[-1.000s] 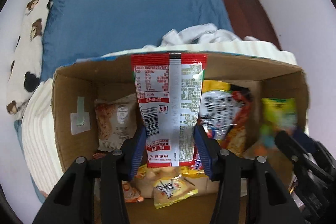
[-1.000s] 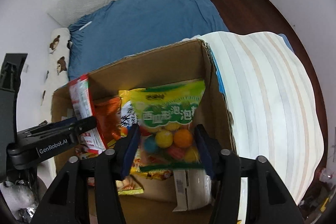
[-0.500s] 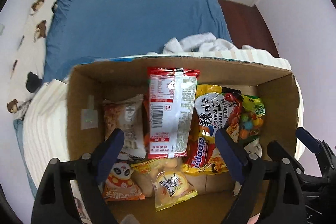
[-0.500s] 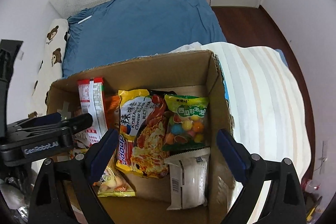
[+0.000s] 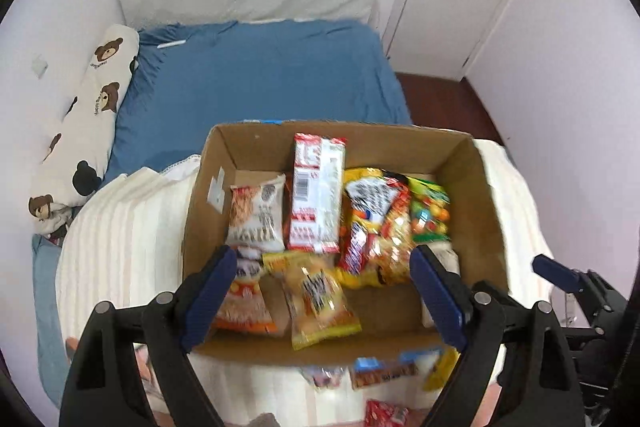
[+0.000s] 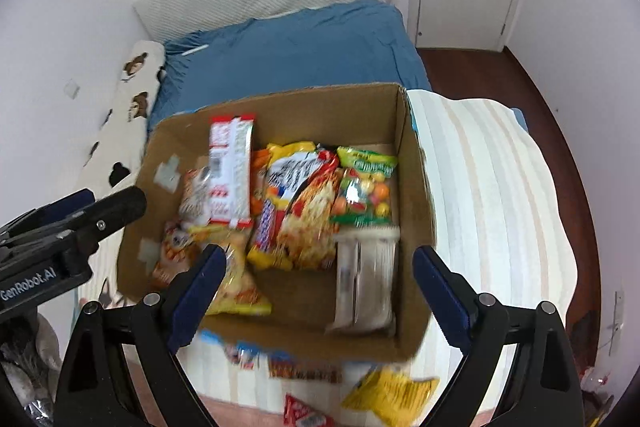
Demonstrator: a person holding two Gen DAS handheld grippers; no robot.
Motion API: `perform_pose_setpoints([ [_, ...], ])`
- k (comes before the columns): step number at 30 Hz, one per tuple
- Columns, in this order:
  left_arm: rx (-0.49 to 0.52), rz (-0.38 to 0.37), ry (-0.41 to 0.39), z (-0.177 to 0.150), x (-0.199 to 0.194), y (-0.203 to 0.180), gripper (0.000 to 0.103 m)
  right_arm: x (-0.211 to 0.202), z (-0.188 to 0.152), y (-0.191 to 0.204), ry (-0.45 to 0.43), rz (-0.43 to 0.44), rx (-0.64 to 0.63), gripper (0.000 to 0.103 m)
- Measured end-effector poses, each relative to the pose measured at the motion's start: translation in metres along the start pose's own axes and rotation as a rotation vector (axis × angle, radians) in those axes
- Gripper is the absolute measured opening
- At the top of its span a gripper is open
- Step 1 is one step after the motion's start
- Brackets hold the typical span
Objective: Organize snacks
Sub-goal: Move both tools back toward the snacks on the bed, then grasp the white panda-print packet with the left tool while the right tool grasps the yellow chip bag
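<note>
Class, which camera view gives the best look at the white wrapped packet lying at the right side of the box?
The right wrist view: the white packet lies nearly whole against the right wall of the cardboard box. In the left wrist view the left gripper's right finger covers most of that packet, leaving only a sliver.

The left claw (image 5: 318, 291) is spread wide, its two blue-padded fingers (image 5: 210, 287) far apart with nothing between them. Its black arms fan out toward the lower corners of the left wrist view, and it is held up in the air, tilted downward. The right claw (image 6: 316, 291) is spread just as wide, blue pads (image 6: 440, 291) well apart, gripping nothing, and likewise angled down from above. Each claw shows in the other's camera: the right one pokes in at the right edge of the left wrist view, the left one at the left edge of the right wrist view, so they sit side by side, well apart.
</note>
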State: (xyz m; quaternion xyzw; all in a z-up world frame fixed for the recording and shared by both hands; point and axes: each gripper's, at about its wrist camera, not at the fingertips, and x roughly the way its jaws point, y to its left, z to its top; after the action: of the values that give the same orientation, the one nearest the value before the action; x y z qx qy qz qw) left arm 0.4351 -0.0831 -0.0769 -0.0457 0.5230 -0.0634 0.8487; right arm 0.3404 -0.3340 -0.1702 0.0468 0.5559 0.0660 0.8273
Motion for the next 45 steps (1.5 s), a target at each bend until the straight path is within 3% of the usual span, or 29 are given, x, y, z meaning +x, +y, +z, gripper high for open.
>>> perform_pose_setpoints([
  [4, -0.008, -0.004, -0.023, -0.038, -0.023, -0.008, 0.089, -0.021, -0.04, -0.004, -0.006, 0.022, -0.005, 0.096],
  [7, -0.021, -0.003, 0.003, -0.072, -0.021, -0.011, 0.089, -0.022, -0.077, -0.02, 0.023, 0.031, 0.011, 0.096],
  [15, -0.085, 0.023, 0.188, -0.145, 0.043, -0.006, 0.089, 0.028, -0.145, -0.051, 0.22, -0.051, -0.189, 0.096],
  [19, -0.08, 0.035, 0.245, -0.166, 0.071, -0.01, 0.089, 0.062, -0.157, -0.05, 0.283, -0.093, -0.303, 0.096],
  [21, -0.06, 0.057, 0.265, -0.175, 0.082, -0.014, 0.088, 0.077, -0.161, -0.051, 0.314, -0.11, -0.329, 0.094],
  [22, -0.059, 0.062, 0.275, -0.178, 0.087, -0.015, 0.089, 0.085, -0.163, -0.052, 0.326, -0.129, -0.333, 0.087],
  [28, -0.099, 0.067, 0.311, -0.186, 0.105, -0.008, 0.088, 0.092, -0.168, -0.072, 0.298, -0.128, -0.145, 0.08],
  [31, -0.12, 0.066, 0.32, -0.183, 0.115, -0.004, 0.088, 0.087, -0.172, -0.089, 0.3, 0.0, 0.062, 0.079],
  [33, -0.118, 0.062, 0.332, -0.176, 0.124, -0.004, 0.088, 0.086, -0.175, -0.098, 0.311, 0.067, 0.155, 0.088],
  [38, -0.126, 0.039, 0.352, -0.167, 0.148, -0.003, 0.088, 0.085, -0.171, -0.099, 0.313, 0.083, 0.114, 0.092],
  [40, -0.118, 0.04, 0.358, -0.167, 0.155, -0.002, 0.079, 0.084, -0.171, -0.087, 0.319, 0.082, 0.023, 0.092],
  [42, -0.113, 0.034, 0.375, -0.17, 0.162, -0.002, 0.048, 0.081, -0.167, -0.073, 0.309, 0.052, -0.074, 0.092],
  [45, -0.105, 0.041, 0.368, -0.176, 0.162, -0.001, 0.046, 0.074, -0.17, -0.052, 0.298, 0.011, -0.2, 0.092],
])
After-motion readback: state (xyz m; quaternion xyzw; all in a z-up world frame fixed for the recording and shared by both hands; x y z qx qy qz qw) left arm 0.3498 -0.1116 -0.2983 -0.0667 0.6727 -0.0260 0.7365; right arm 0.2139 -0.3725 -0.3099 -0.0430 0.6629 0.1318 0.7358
